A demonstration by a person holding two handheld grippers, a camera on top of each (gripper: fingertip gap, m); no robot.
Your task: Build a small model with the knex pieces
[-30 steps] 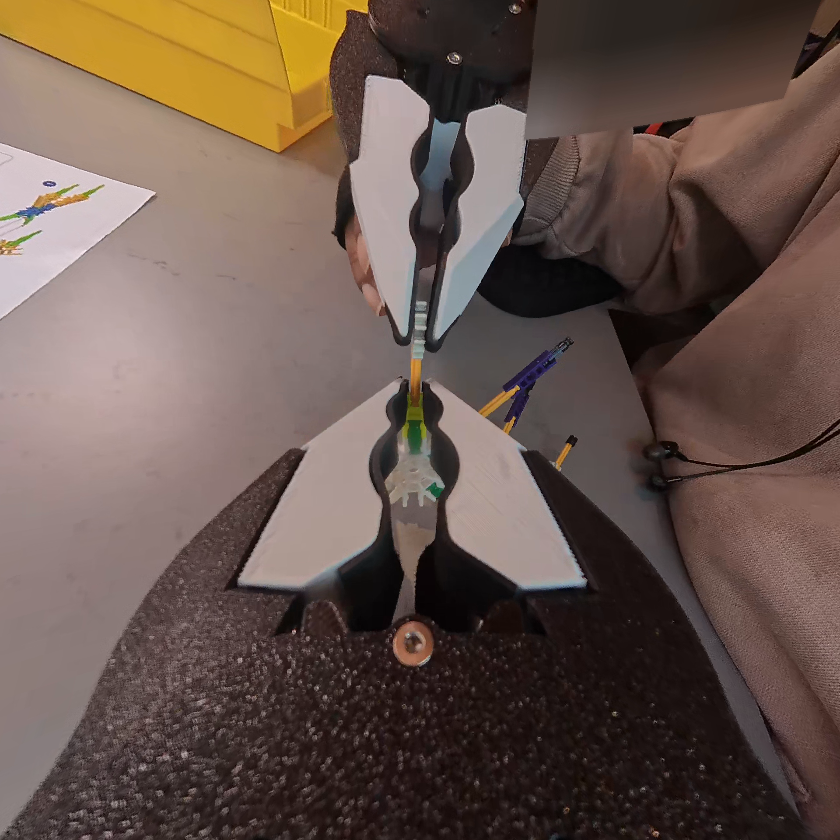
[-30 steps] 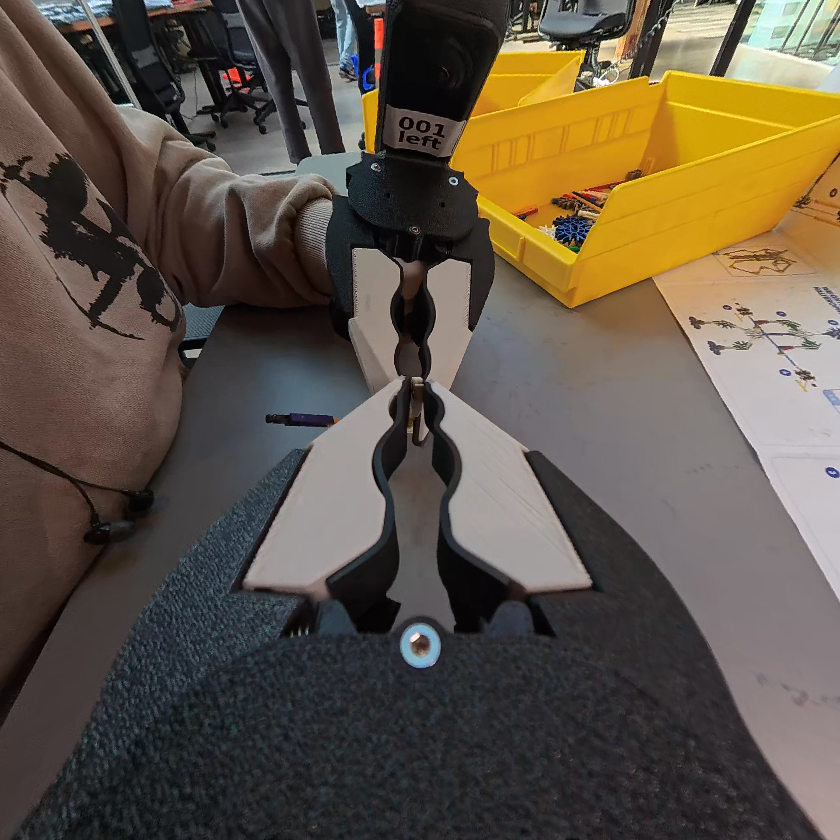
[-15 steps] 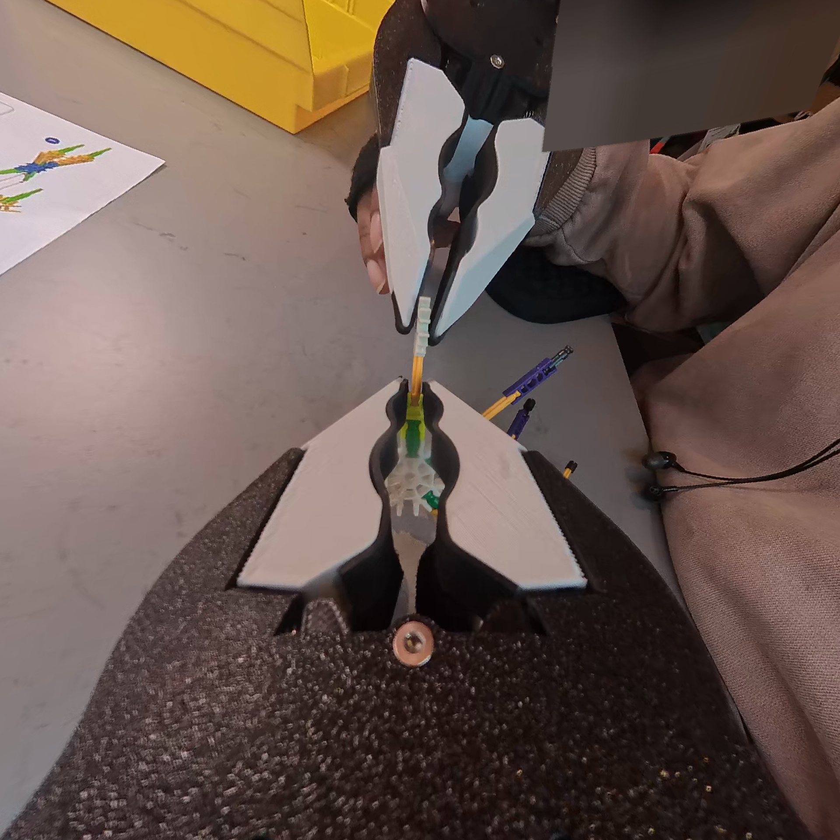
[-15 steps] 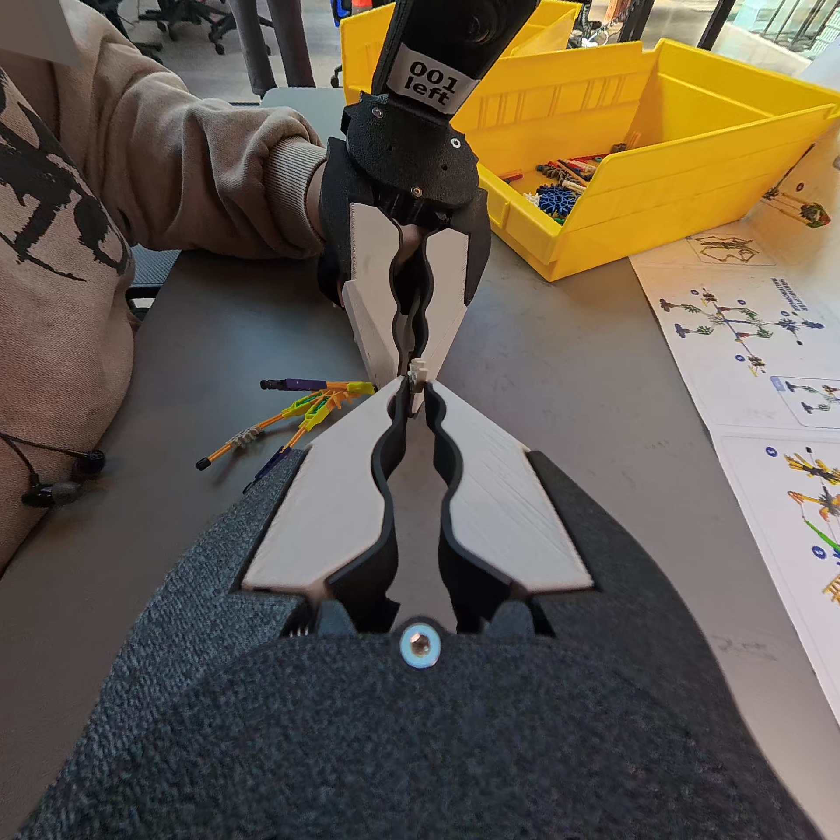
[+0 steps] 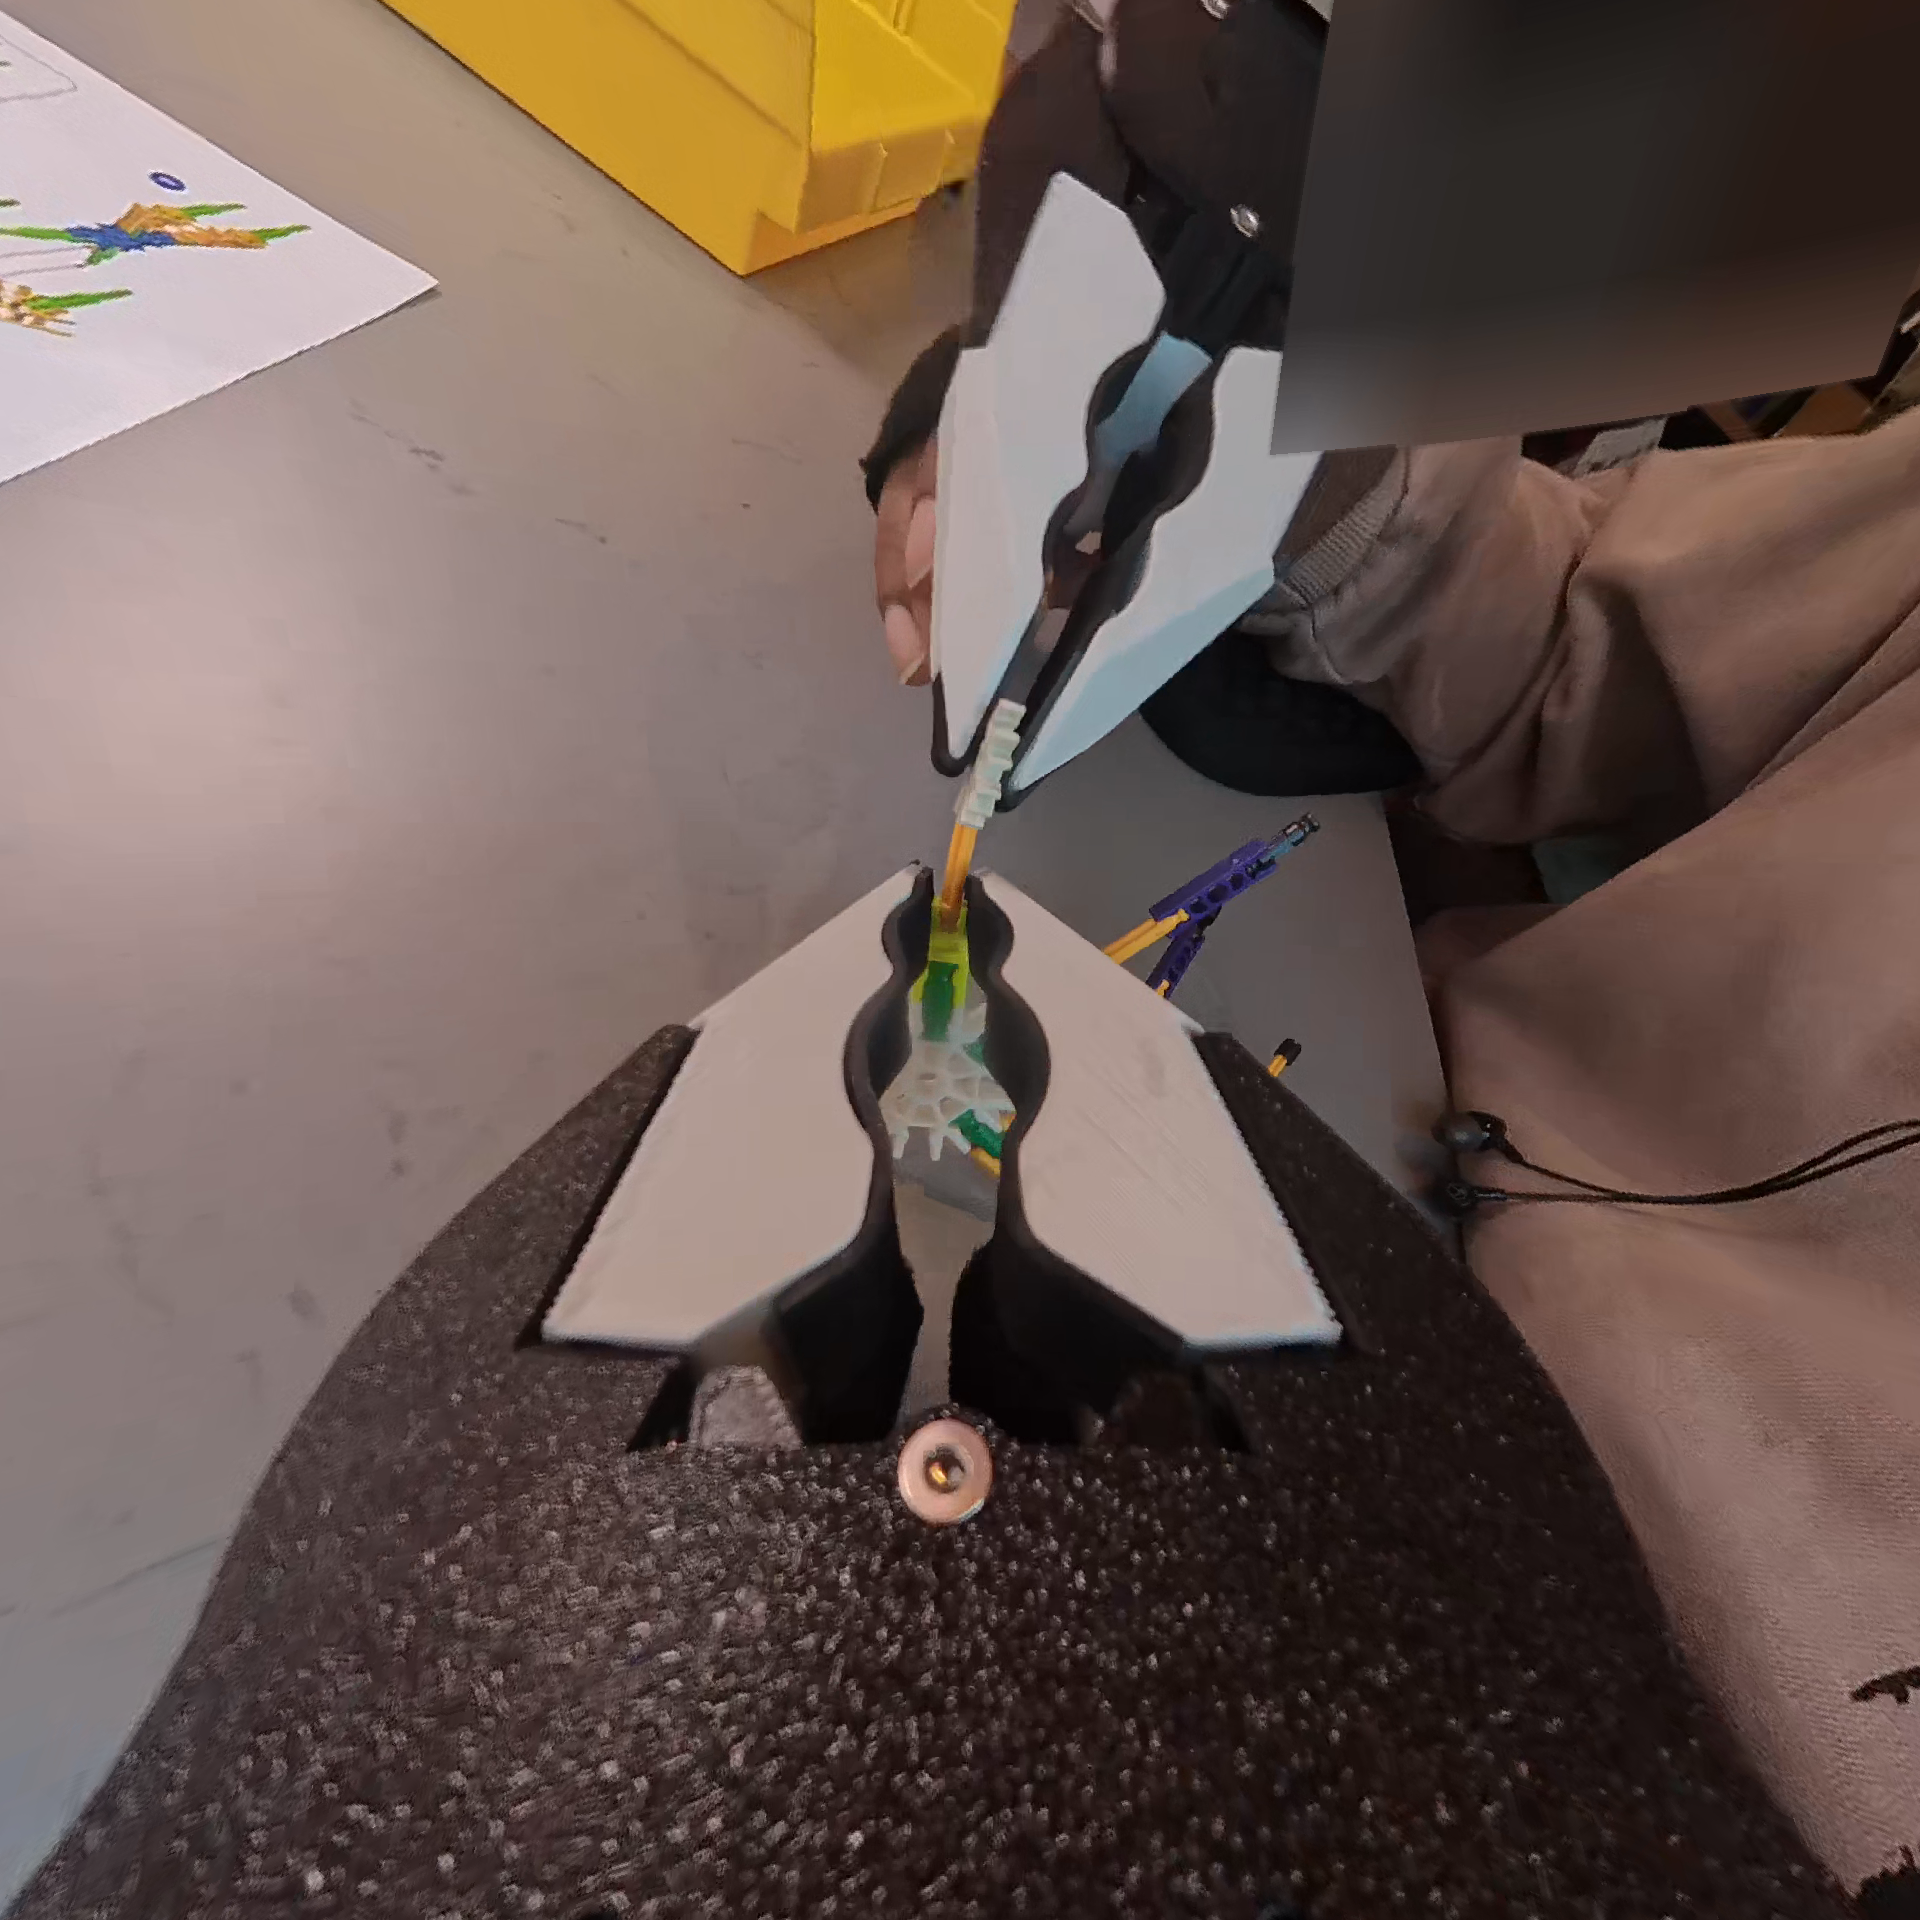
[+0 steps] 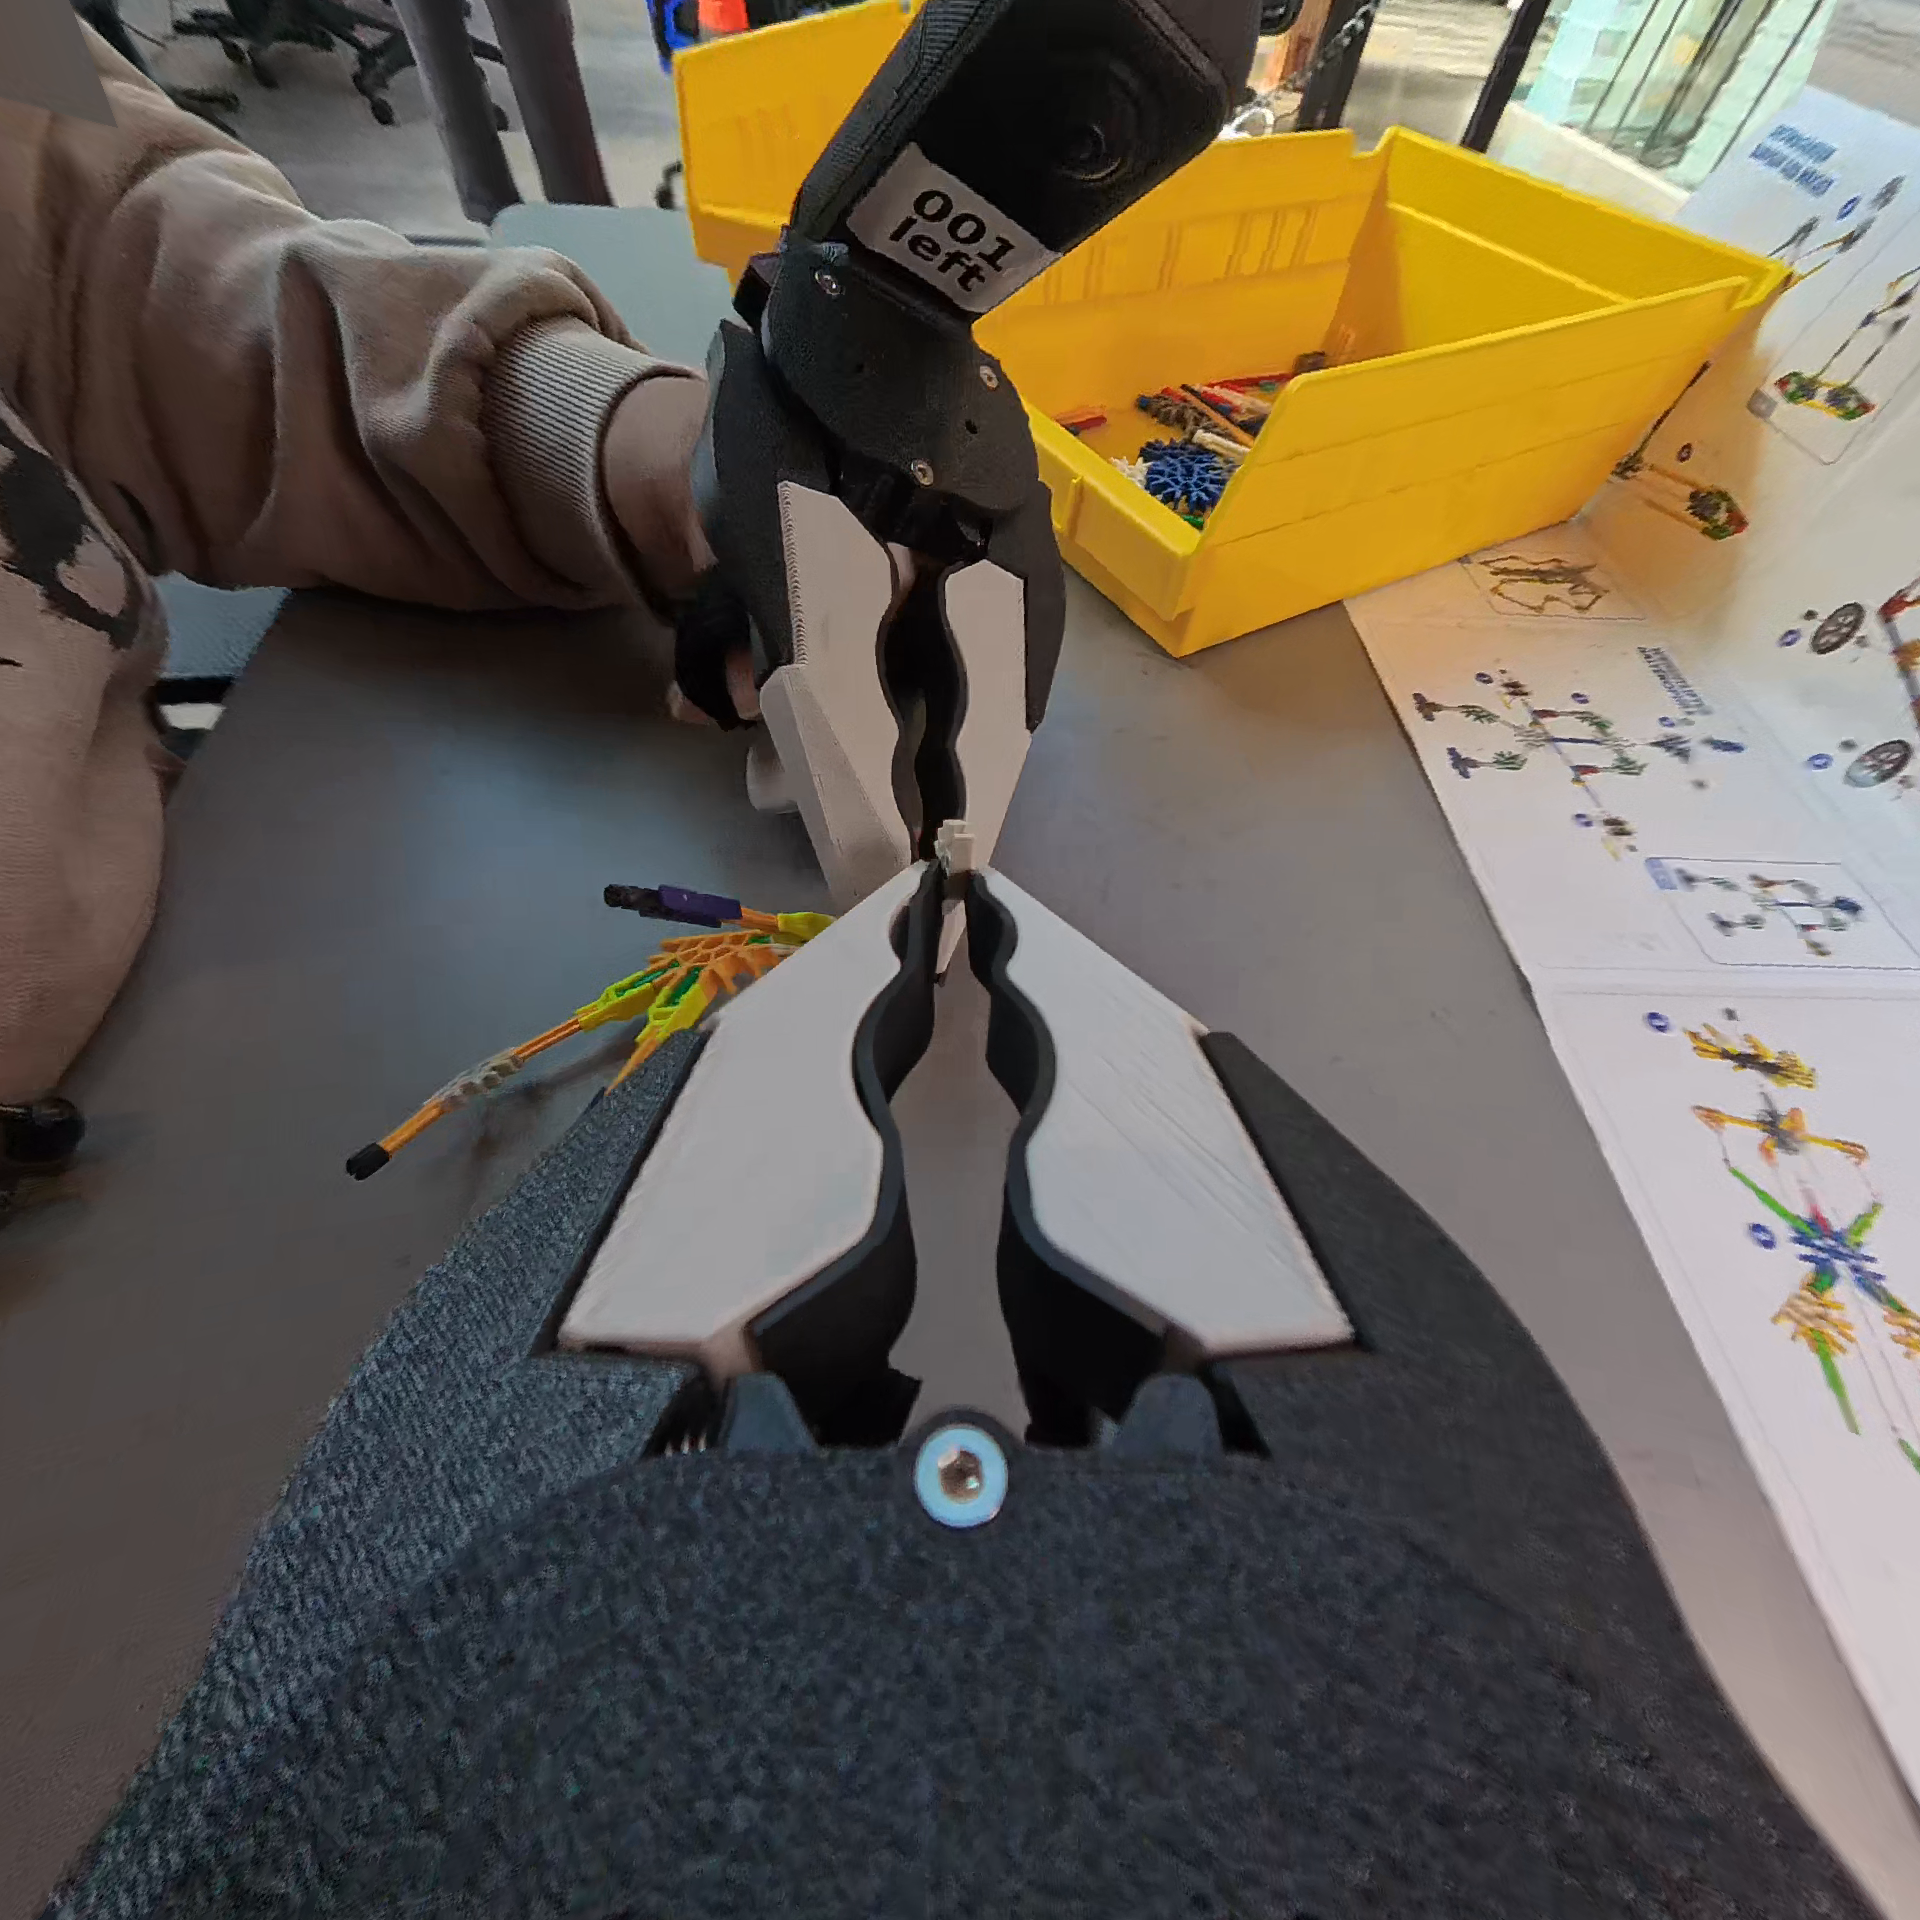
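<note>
Left gripper (image 5: pixel 948 883), jaws clamped on a small toy assembly: a lime connector (image 5: pixel 945 940) at the tips, a white snowflake hub (image 5: pixel 945 1107) further back in the gap. An orange rod (image 5: pixel 961 847) sticks out forward. Right gripper (image 5: pixel 985 774), jaws pinched on a pale ribbed piece (image 5: pixel 992 758) sitting on the rod's far end. The two tips are just apart, above the desk (image 5: pixel 416 727).

Doing this well, I'd say, means keeping the piece in line with the rod and moving straight along it, with no twist.

More rods (image 6: pixel 665 997) lie loose near the sleeve (image 6: pixel 364 416). Yellow bin (image 6: pixel 1351 416) and instruction sheets (image 6: pixel 1714 935) sit further out.
</note>
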